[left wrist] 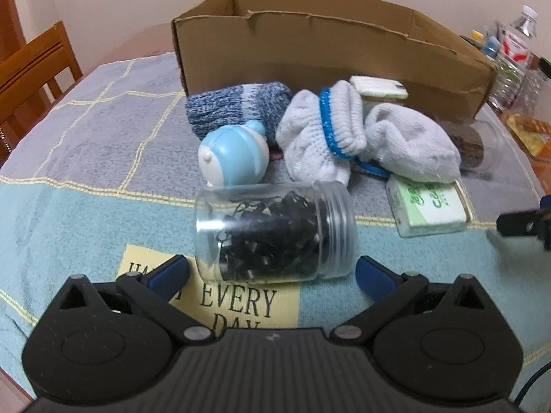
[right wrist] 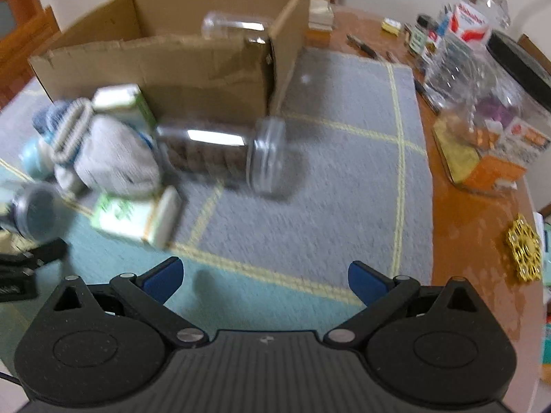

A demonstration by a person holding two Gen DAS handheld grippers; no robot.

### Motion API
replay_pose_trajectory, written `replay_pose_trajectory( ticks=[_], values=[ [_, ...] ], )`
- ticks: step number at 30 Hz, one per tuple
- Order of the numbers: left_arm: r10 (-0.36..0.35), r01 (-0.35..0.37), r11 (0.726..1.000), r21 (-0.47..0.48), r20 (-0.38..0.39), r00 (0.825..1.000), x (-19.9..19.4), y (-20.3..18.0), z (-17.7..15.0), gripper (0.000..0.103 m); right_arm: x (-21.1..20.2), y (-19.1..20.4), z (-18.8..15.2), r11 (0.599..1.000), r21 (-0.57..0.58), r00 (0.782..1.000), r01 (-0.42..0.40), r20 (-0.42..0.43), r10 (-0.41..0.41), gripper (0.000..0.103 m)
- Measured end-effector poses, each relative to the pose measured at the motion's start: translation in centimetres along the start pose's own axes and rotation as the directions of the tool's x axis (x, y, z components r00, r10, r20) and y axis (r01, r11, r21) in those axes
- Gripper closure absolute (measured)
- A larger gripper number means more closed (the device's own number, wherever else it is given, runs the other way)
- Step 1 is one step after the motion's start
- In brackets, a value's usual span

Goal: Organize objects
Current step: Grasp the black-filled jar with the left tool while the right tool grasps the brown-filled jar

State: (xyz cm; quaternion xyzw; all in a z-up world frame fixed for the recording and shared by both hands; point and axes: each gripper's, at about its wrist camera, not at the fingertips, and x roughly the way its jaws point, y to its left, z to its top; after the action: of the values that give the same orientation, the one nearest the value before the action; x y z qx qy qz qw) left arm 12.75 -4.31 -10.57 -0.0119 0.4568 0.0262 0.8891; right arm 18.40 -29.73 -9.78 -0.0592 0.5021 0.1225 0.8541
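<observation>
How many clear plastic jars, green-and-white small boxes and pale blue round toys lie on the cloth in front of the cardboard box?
Clear plastic jars, lying on their sides: 2
Green-and-white small boxes: 2
Pale blue round toy: 1
Total: 5

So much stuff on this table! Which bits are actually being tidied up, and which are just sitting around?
Being tidied:
cardboard box
jar of black bands
jar of brown contents
white socks
blue knit sock
light blue toy
green packets

Just lying about:
water bottle
gold spinner
wooden chair
</observation>
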Motion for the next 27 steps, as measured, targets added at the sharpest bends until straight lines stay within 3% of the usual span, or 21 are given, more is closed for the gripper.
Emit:
replay_pose_trajectory(
  ticks=[5,8,10,15,22,27],
  values=[
    [0.043,-0.043,0.999,-0.018,0.015,0.999,-0.4,0.1,0.6,0.001,-0.6,0.0,1.7,1.0,-0.004,0.998,-0.028,0.051,0.028,0.0],
    [0.03,-0.029,0.999,-0.041,0.032,0.999,-0.8,0.5,1.0,0.004,-0.5,0.3,2.8,1.0,-0.011,0.997,-0.027,0.066,0.027,0.0],
    [0.002,0.0,0.998,-0.057,0.043,0.999,-0.9,0.9,1.1,0.014,-0.3,0.2,3.5,0.999,0.002,0.996,-0.038,0.076,0.037,0.0],
    [-0.002,0.003,0.998,-0.055,0.035,0.999,-0.8,1.5,1.3,0.026,0.9,-0.4,5.1,0.994,0.074,0.994,-0.086,0.071,0.081,0.0],
    [0.015,-0.013,0.997,-0.073,0.03,0.999,-1.2,2.6,1.2,0.026,1.7,0.5,7.0,0.981,0.131,0.988,-0.141,0.078,0.131,0.0],
    [0.032,-0.03,0.996,-0.086,0.024,0.999,-1.0,3.7,1.5,0.026,2.5,1.7,8.1,0.985,0.134,0.992,-0.112,0.07,0.104,0.0]
  ],
)
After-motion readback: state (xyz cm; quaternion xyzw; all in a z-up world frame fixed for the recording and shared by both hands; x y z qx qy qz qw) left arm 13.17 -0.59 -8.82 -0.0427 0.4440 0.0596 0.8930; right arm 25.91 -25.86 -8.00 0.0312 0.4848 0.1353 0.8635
